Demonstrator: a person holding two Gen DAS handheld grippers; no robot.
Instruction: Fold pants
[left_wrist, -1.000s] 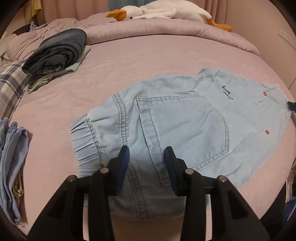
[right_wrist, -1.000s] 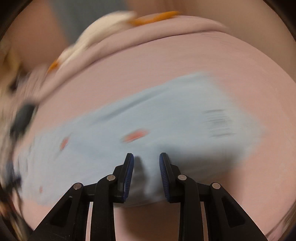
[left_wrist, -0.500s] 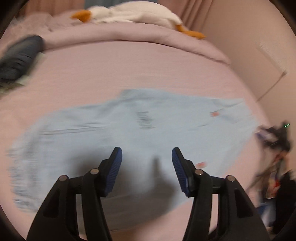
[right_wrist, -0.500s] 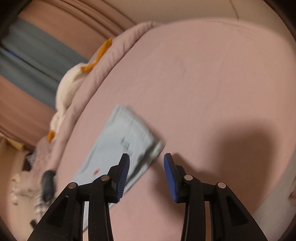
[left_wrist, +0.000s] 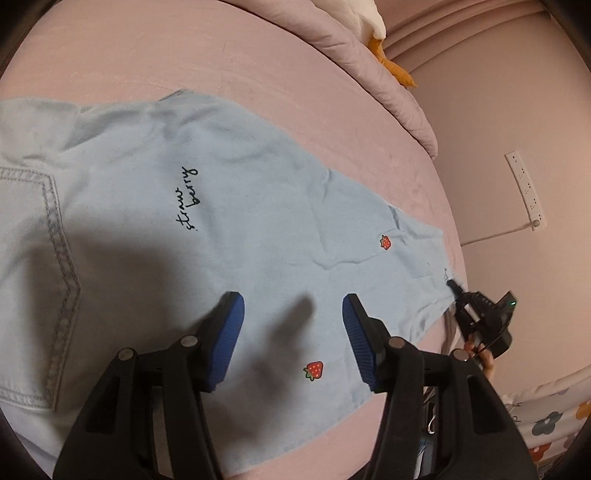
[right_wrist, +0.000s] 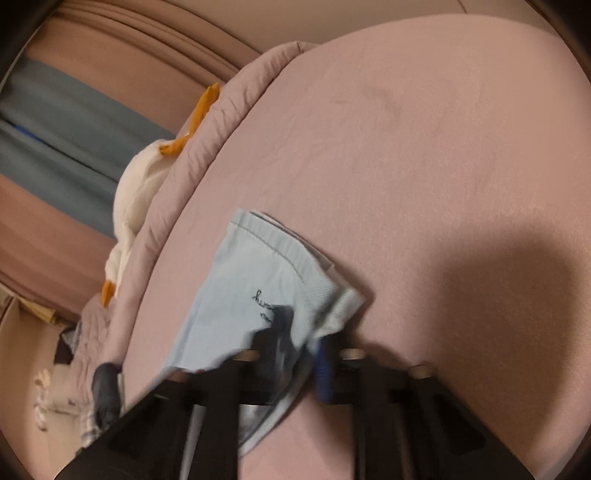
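Light blue pants (left_wrist: 207, 236) with strawberry prints and "strawberry" script lie flat on the pink bed (left_wrist: 207, 62), legs folded together, hem toward the right edge. My left gripper (left_wrist: 293, 339) is open and empty, just above the lower leg. My right gripper shows in the left wrist view (left_wrist: 476, 314) at the hem. In the right wrist view the pants' hem end (right_wrist: 266, 280) drapes between the jaws, and my right gripper (right_wrist: 314, 354) is shut on it; one finger is hidden by cloth.
A white goose plush (left_wrist: 365, 22) lies on the rolled pink duvet (left_wrist: 399, 96) at the bed's far side. A wall power strip (left_wrist: 524, 190) is to the right. A flowered cloth (left_wrist: 546, 417) sits below the bed's edge.
My left gripper has swung right from the waistband and pocket to the lower leg and opened wider. My right gripper has closed on the hem end of the pants.
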